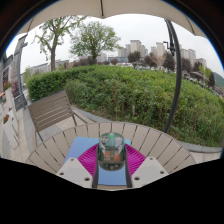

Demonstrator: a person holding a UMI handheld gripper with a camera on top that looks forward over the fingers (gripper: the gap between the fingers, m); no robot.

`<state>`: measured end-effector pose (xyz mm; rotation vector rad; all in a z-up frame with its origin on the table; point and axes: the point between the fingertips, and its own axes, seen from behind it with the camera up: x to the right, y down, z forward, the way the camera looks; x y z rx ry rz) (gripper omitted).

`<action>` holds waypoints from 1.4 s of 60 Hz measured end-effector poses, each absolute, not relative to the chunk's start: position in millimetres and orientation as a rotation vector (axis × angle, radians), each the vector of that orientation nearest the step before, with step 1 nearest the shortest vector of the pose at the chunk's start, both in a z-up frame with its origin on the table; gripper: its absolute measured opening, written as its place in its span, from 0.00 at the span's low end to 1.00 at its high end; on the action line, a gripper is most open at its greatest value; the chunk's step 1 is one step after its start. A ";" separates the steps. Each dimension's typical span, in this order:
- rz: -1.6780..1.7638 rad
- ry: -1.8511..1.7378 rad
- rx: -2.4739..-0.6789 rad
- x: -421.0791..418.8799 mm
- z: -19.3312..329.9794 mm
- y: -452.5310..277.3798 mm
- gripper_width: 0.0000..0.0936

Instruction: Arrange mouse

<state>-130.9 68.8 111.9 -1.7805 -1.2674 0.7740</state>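
Tongs (112, 160) level over slatted table (150, 140), clamping mouse (112, 148)

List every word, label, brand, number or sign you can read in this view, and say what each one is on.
None can be read.
The object between the fingers of the gripper, resting on a blue mat on the wooden table: no legible marking.
The wooden chair and umbrella pole: no lettering visible.
The distant buildings: any signs are too small to read.
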 end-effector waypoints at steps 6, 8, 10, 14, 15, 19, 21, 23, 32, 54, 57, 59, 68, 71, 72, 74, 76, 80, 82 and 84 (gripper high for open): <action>0.731 -1.304 -1.763 -184.2 64.3 52.0 0.42; 0.720 -1.307 -1.780 -194.0 50.3 47.5 0.42; 0.700 -1.317 -1.805 -199.9 34.3 43.5 0.44; 0.693 -1.311 -1.881 -200.4 7.0 37.1 0.45; 0.695 -1.308 -1.894 -198.8 0.2 36.4 0.45; 0.684 -1.310 -1.955 -195.8 -12.1 33.2 0.50; 0.696 -1.301 -1.956 -196.1 -9.7 33.4 0.54; 0.693 -1.295 -1.956 -194.4 -8.7 31.2 0.67; 0.632 -1.302 -1.939 -167.9 25.7 26.0 0.91; 0.476 -1.305 -2.030 73.7 118.6 -59.2 0.91; 0.460 -1.308 -2.047 103.4 120.7 -76.4 0.91; 0.456 -1.321 -2.051 120.8 121.5 -87.8 0.91; 0.429 -1.366 -2.022 177.8 129.9 -120.2 0.91; 0.430 -1.372 -2.009 187.3 132.6 -128.1 0.91; 0.435 -1.370 -2.009 189.4 132.8 -130.2 0.91; 0.436 -1.363 -2.015 194.2 132.5 -132.7 0.91; 0.432 -1.351 -2.024 198.6 133.8 -135.4 0.91; 0.433 -1.330 -2.018 200.4 137.9 -134.3 0.91; 0.444 -1.324 -2.001 198.6 142.7 -134.8 0.91; 0.458 -1.323 -1.983 196.6 147.1 -135.7 0.91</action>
